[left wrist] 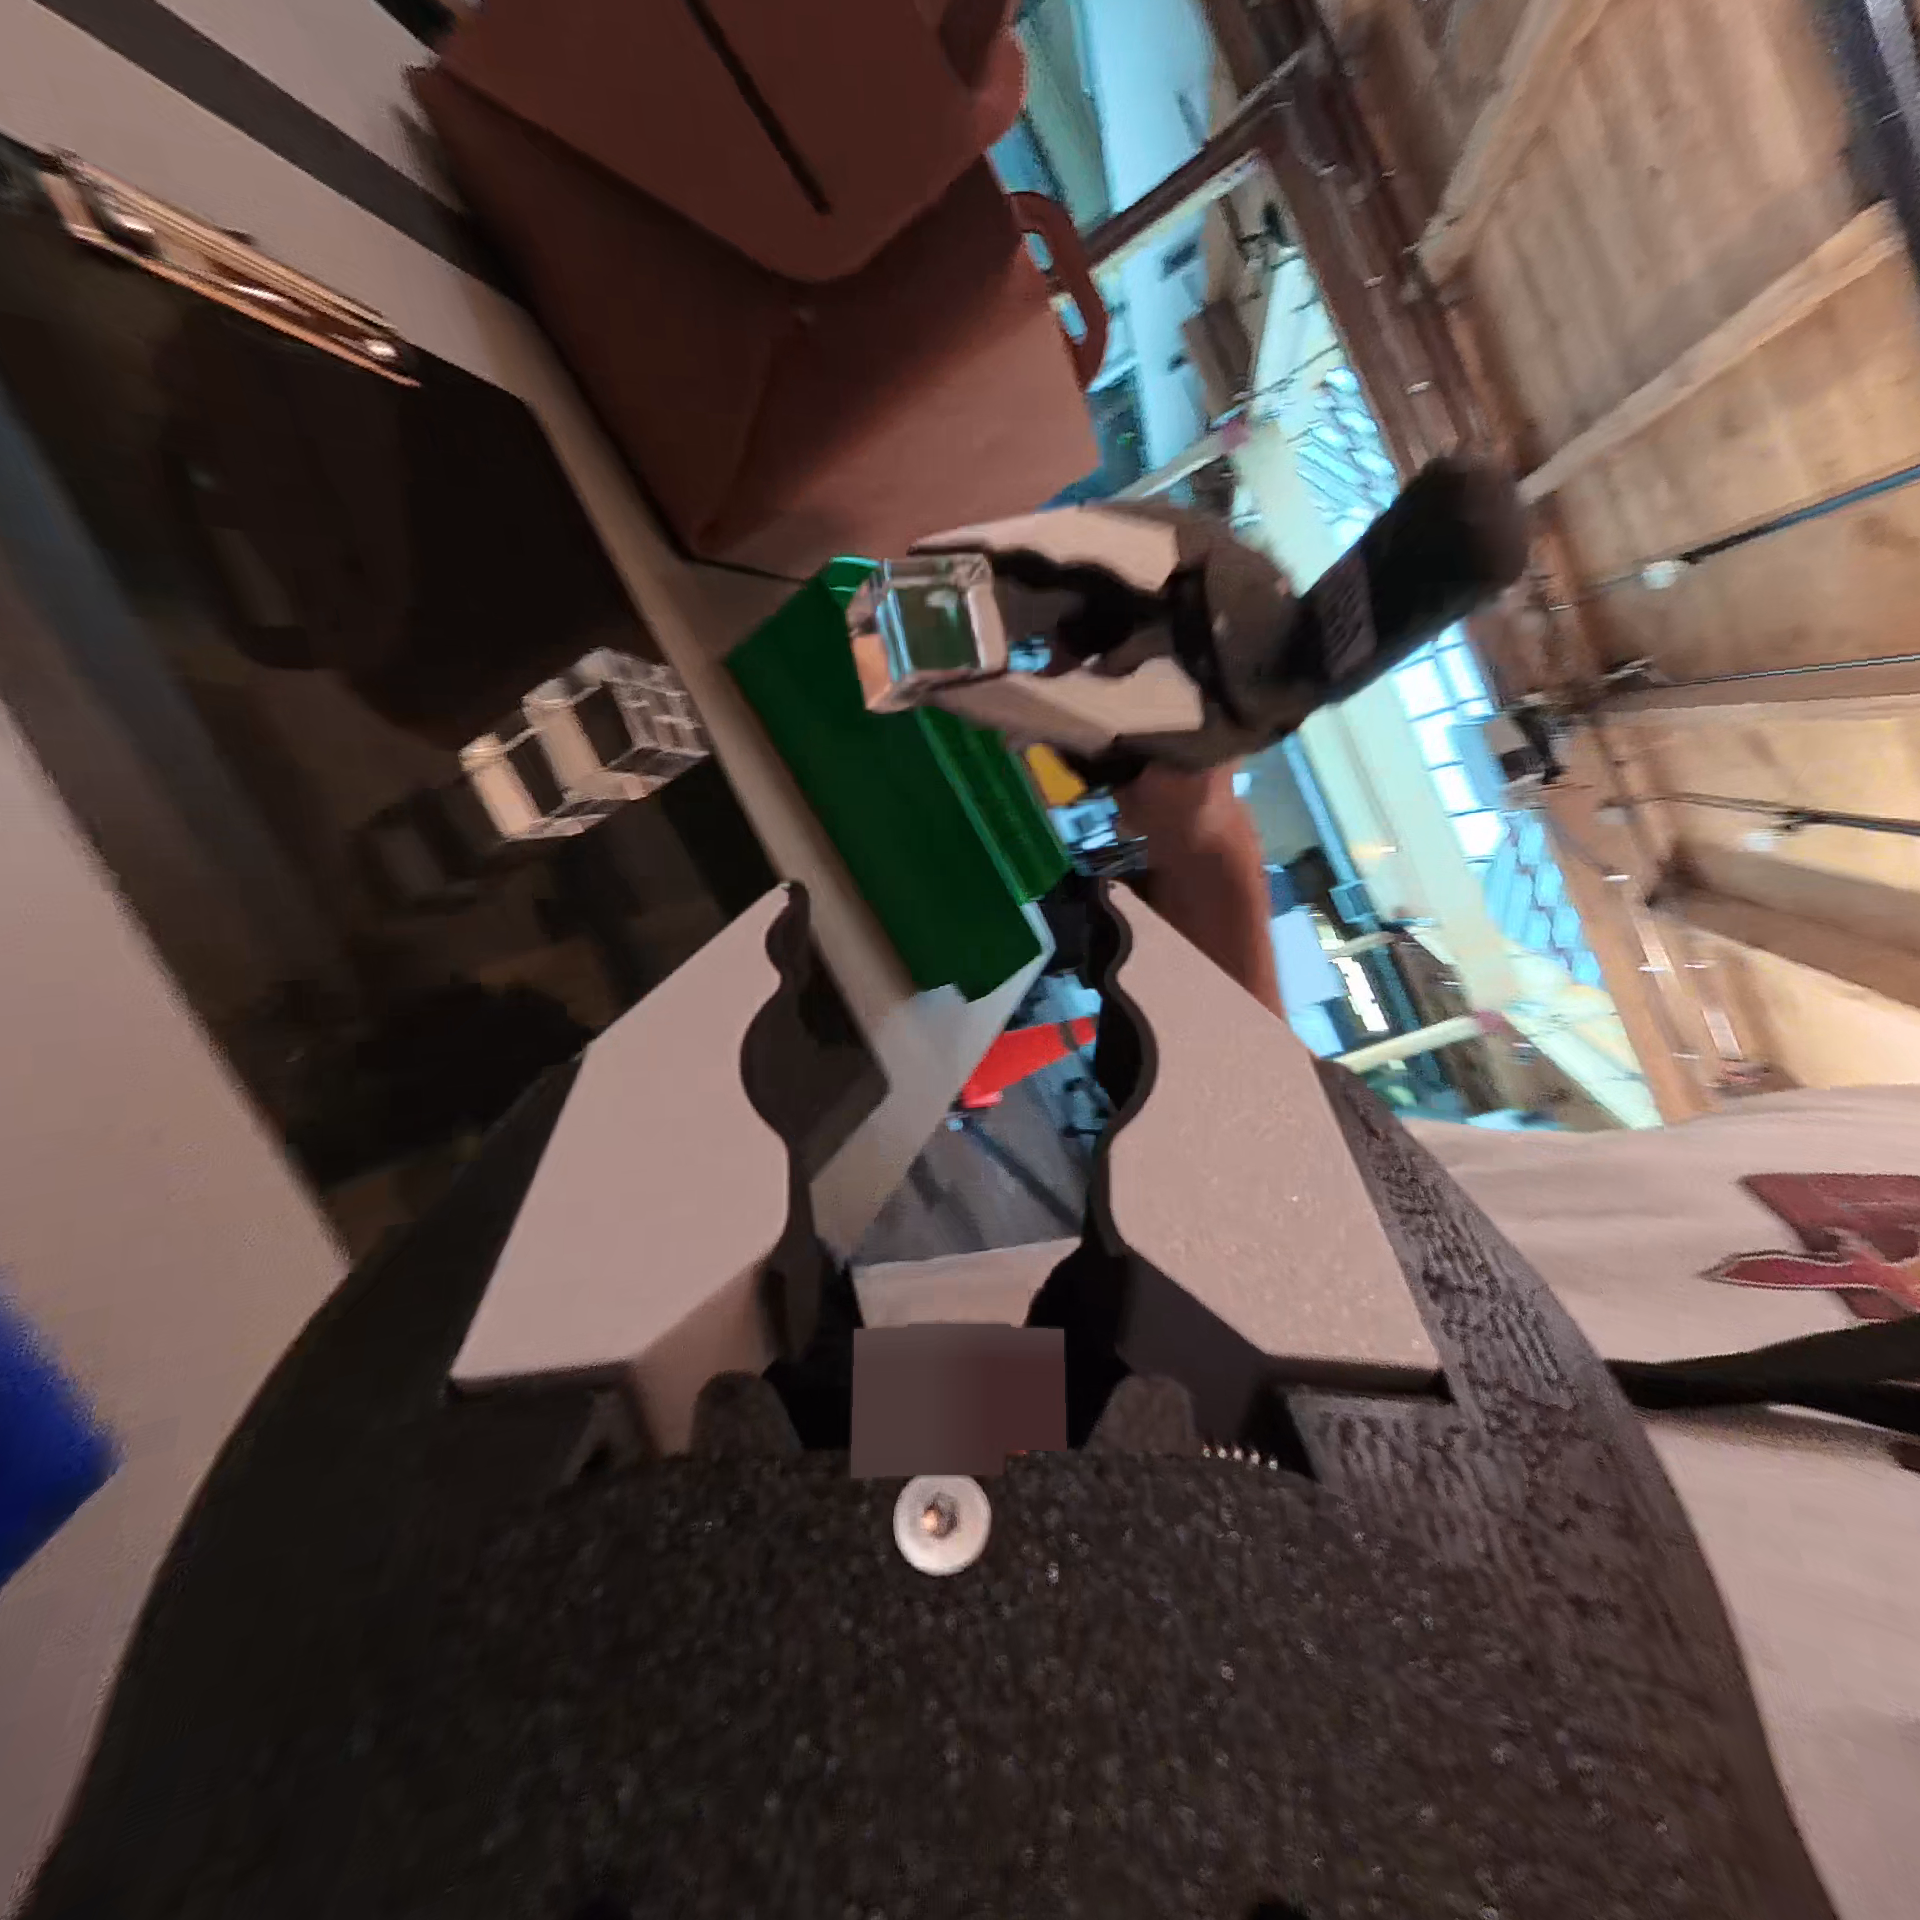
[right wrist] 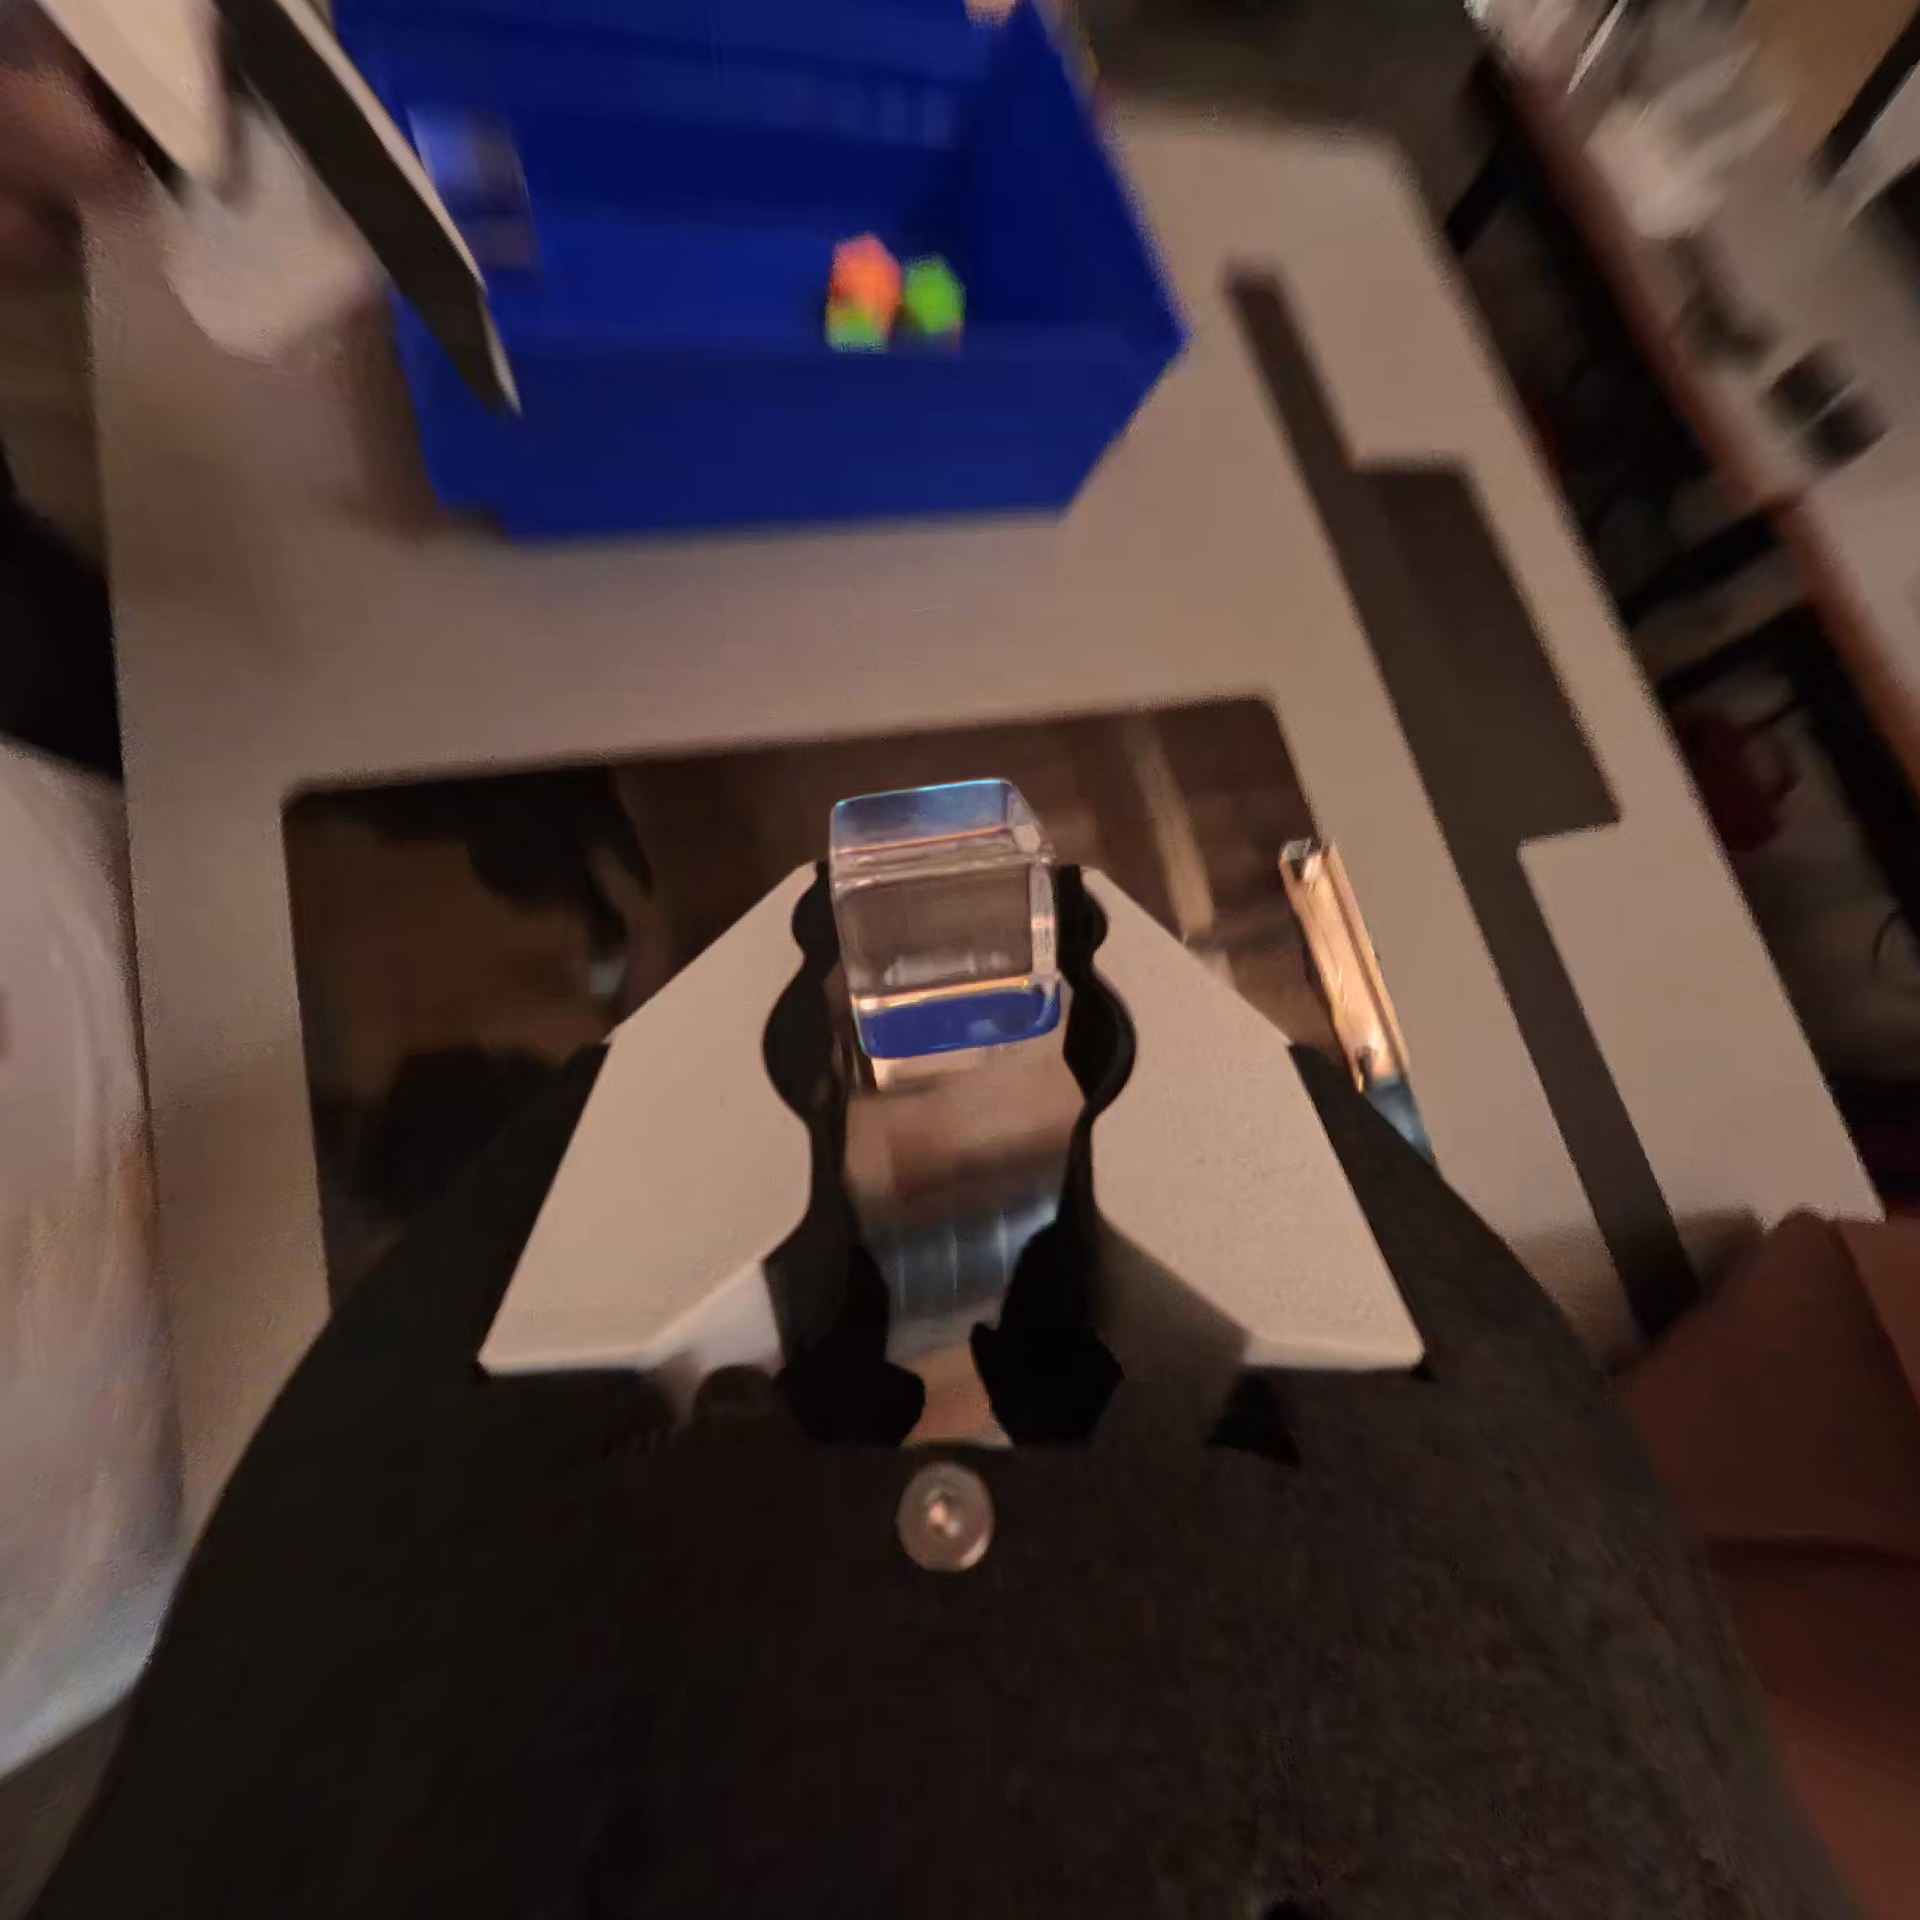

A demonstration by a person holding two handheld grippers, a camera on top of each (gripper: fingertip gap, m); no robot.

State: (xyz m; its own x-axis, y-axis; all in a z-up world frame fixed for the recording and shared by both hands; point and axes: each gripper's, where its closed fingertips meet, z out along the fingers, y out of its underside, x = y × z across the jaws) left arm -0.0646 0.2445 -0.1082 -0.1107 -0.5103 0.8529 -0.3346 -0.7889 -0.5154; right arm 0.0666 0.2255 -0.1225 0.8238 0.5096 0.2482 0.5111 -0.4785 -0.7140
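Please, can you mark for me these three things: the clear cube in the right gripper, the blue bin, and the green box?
clear cube (right wrist: 940,925), right wrist view, on its front face between the gripper's fingers.
blue bin (right wrist: 748,447), right wrist view, on its near outer wall.
green box (left wrist: 883,800), left wrist view, on its broad side.

Both rigs match: left tool (left wrist: 951,935) and right tool (right wrist: 940,914) each have a rough black textured 3D-printed body, one silver round-head screw (left wrist: 941,1524) dead centre, and two pale grey angular wedge-shaped fingers (left wrist: 665,1143) with wavy black scalloped inner pads (right wrist: 805,997). Thin black cable (left wrist: 1766,1377) trails off the left one. Person's in a white sleeve (right wrist: 52,1143).
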